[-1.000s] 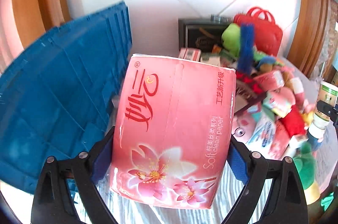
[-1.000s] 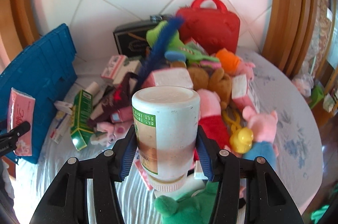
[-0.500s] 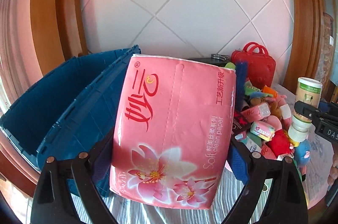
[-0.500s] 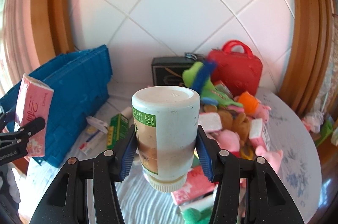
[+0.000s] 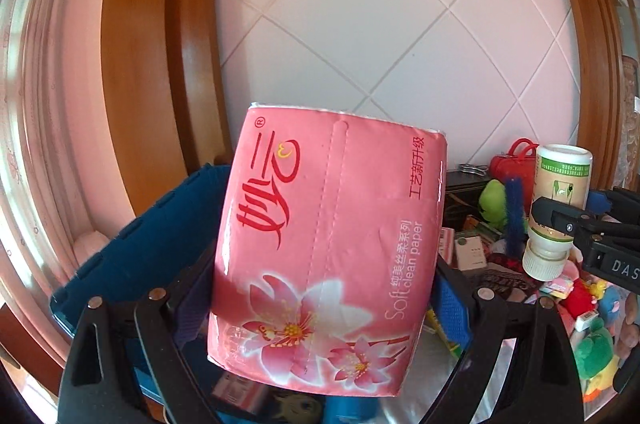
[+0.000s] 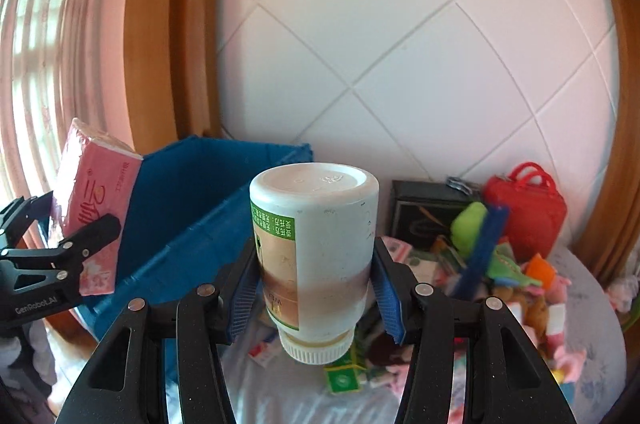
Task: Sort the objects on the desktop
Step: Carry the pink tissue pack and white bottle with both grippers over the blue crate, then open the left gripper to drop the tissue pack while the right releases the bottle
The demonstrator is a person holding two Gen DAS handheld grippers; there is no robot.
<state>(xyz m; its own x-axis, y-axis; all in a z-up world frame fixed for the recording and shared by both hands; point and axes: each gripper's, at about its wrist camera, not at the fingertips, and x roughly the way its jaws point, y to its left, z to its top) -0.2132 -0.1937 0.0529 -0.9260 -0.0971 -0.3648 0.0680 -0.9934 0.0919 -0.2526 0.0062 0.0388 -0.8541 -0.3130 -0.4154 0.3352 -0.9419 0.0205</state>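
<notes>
My left gripper (image 5: 320, 288) is shut on a pink pack of tissue paper (image 5: 324, 248) with flower print, held up above the rim of the blue plastic crate (image 5: 132, 256). My right gripper (image 6: 314, 288) is shut on a white bottle (image 6: 316, 248) with a green label, turned cap down. Each wrist view shows the other gripper: the bottle (image 5: 558, 208) at the right of the left view, the tissue pack (image 6: 94, 208) at the left of the right view over the crate (image 6: 208, 208).
A heap of plush toys (image 6: 504, 272), small boxes and packets covers the round table's cloth (image 6: 592, 344). A red case (image 6: 528, 208) and a black box (image 6: 424, 212) stand against the white tiled wall. Wooden frames flank the wall; a curtained window is at left.
Both grippers have risen and swung left toward the blue crate, carrying the tissue pack and the bottle. The toy heap has dropped lower and rightward in both views. Neither grip has changed.
</notes>
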